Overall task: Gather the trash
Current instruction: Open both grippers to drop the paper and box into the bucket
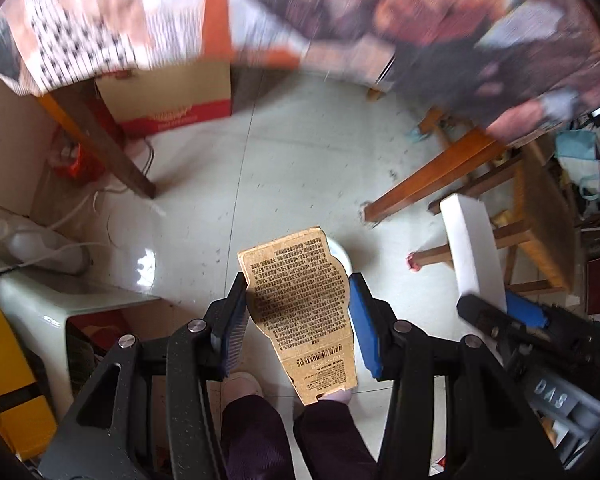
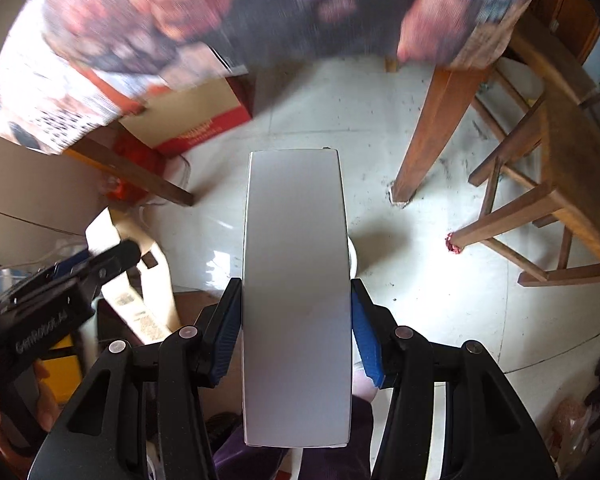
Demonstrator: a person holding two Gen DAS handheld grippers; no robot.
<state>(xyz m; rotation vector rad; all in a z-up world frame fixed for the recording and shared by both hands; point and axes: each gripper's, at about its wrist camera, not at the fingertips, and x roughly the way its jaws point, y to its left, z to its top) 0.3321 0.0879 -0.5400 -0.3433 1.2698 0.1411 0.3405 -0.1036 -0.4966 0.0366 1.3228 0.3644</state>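
The left hand-held gripper is clamped on a flattened brown carton; the right hand-held gripper is clamped on a white box. Both hang over the pale tiled floor, above a white bin rim. Around stand wooden table legs, a stool and a cardboard box.

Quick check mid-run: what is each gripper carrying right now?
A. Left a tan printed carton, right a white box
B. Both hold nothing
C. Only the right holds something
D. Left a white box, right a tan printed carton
A: the left gripper pinches the tan carton, and the right gripper clamps the white box.
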